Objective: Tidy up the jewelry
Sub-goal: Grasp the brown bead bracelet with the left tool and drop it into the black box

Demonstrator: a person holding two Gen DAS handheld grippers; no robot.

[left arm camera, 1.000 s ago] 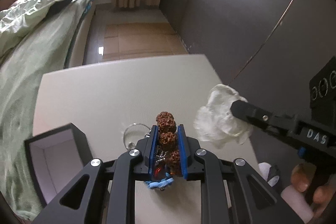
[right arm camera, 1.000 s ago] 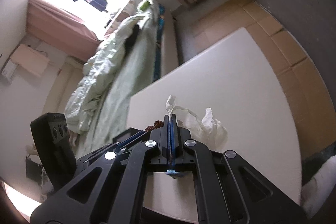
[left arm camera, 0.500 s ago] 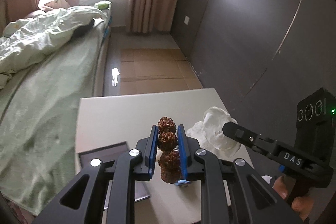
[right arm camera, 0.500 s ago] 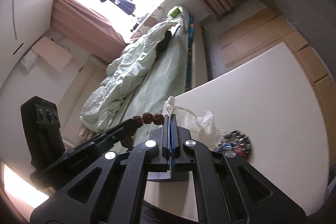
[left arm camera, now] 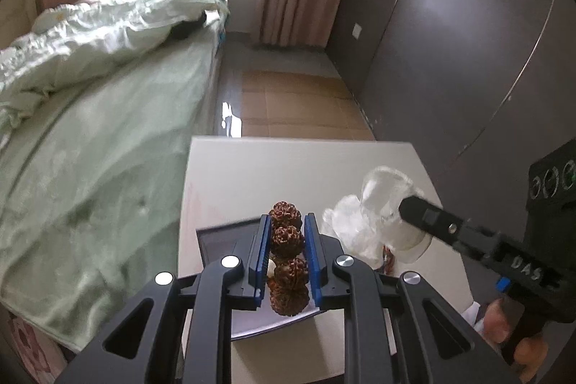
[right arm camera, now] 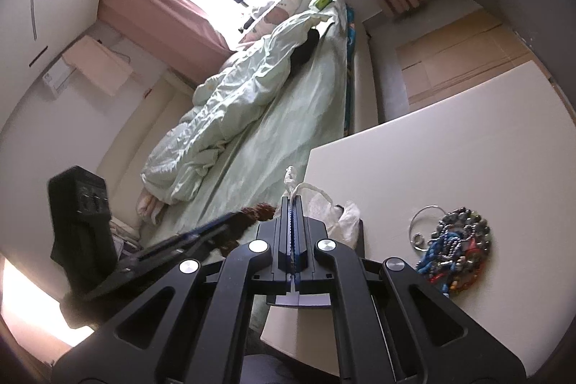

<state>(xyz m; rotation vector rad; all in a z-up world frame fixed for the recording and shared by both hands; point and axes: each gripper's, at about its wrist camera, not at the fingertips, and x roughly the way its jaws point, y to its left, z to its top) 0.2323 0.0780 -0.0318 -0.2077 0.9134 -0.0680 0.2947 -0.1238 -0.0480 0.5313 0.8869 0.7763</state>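
My left gripper [left arm camera: 287, 233] is shut on a bracelet of large brown knobbly beads [left arm camera: 287, 234] and holds it in the air above an open dark box [left arm camera: 219, 240] at the table's left edge. My right gripper [right arm camera: 292, 204] is shut on a thin clear plastic bag [right arm camera: 324, 204], which hangs crumpled beside the box; it also shows in the left wrist view [left arm camera: 374, 215]. A pile of mixed jewelry [right arm camera: 455, 247] with a silver ring bangle [right arm camera: 423, 222] lies on the white table [right arm camera: 450, 161] to the right.
A bed with green bedding [left arm camera: 100, 117] runs along the table's left side. Dark wardrobe doors [left arm camera: 450, 42] stand to the right. Wood floor [left arm camera: 295, 103] lies beyond the table's far edge.
Both grippers have risen well above the table. The left one carried the brown bead bracelet up and left over the box; the jewelry pile stayed on the table.
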